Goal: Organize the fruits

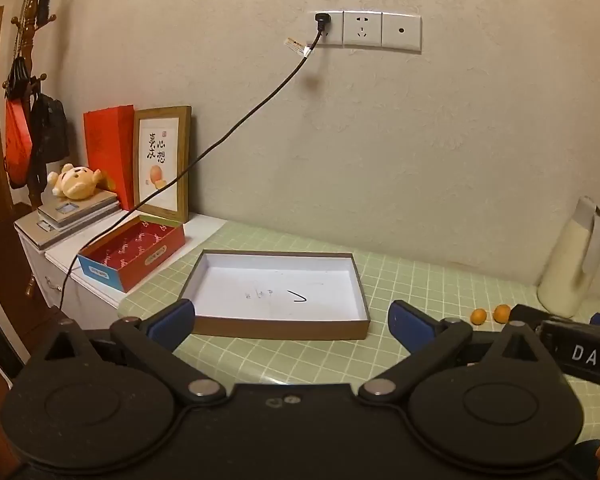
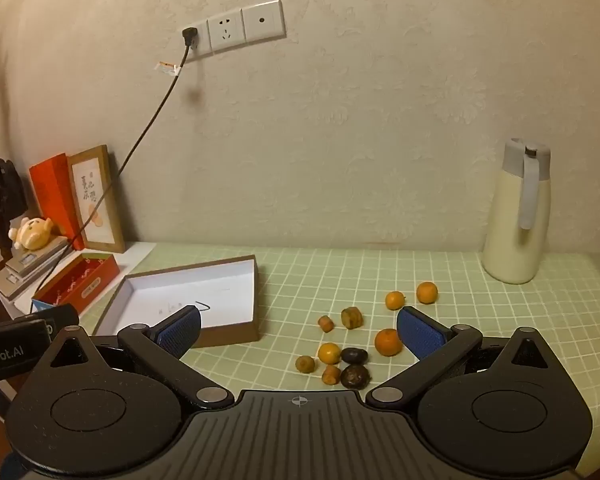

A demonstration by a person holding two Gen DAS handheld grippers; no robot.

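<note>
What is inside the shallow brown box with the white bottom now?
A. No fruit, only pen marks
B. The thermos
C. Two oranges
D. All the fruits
A: the box shows only a bare white bottom with pen marks, while the fruits lie loose on the green tablecloth.

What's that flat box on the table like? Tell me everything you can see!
The shallow rectangular cardboard box is brown outside and white inside, with low walls and no lid. It holds nothing; only faint pencil-like scribbles and a black tick-shaped mark show on its floor. It lies flat on the green checked tablecloth, to the right of a red and blue open carton. No fruit touches it, and no hand-held gripper does either.
</note>
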